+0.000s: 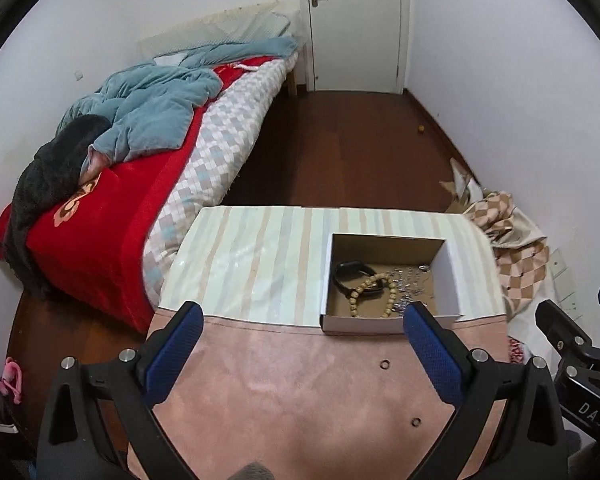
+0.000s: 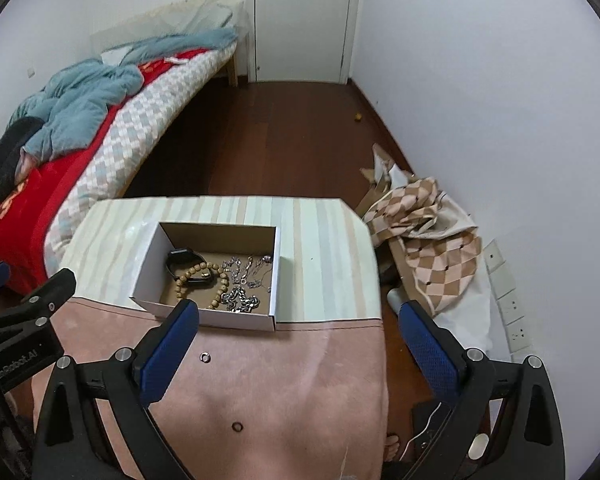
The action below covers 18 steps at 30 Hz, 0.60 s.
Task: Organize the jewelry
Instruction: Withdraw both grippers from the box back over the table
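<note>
An open cardboard box sits on the table. It holds a black smart band, a wooden bead bracelet and silver chains. Two small rings lie on the pink mat: one nearer the box, one nearer me. My left gripper is open and empty above the mat, left of the box. My right gripper is open and empty above the table's right side.
The table has a striped cloth at the back and a pink mat in front. A bed stands to the left. A checkered cloth heap lies on the floor to the right. A door is at the back.
</note>
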Available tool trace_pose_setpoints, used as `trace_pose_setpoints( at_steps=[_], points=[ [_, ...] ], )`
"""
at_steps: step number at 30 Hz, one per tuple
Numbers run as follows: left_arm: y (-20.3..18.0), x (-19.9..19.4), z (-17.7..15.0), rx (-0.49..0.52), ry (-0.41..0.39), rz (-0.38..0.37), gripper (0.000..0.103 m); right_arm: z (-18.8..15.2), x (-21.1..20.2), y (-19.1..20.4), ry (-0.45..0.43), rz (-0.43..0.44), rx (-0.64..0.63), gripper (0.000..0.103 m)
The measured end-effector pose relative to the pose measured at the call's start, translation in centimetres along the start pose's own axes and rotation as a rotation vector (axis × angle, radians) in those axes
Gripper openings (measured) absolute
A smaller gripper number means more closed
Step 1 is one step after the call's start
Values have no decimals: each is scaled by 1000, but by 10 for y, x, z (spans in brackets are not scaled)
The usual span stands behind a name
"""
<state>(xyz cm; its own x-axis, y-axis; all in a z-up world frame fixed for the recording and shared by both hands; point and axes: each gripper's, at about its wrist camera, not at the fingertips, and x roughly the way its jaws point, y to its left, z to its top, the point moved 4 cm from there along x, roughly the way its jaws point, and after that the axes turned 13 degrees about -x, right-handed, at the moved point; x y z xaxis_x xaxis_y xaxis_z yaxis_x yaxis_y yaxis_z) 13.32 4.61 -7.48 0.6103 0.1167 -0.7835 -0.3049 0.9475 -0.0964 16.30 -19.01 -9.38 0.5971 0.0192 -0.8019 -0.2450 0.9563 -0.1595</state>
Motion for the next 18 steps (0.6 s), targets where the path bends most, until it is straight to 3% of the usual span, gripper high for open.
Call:
trace_pose_setpoints(
  at_steps=[11, 18],
  points=[
    [3, -61, 1, 3, -63, -57, 102, 1, -81, -8, -99, -23, 20, 101],
    [9, -50, -12, -8, -30, -9, 102, -10, -83, -7, -72, 7, 35, 102]
  ],
)
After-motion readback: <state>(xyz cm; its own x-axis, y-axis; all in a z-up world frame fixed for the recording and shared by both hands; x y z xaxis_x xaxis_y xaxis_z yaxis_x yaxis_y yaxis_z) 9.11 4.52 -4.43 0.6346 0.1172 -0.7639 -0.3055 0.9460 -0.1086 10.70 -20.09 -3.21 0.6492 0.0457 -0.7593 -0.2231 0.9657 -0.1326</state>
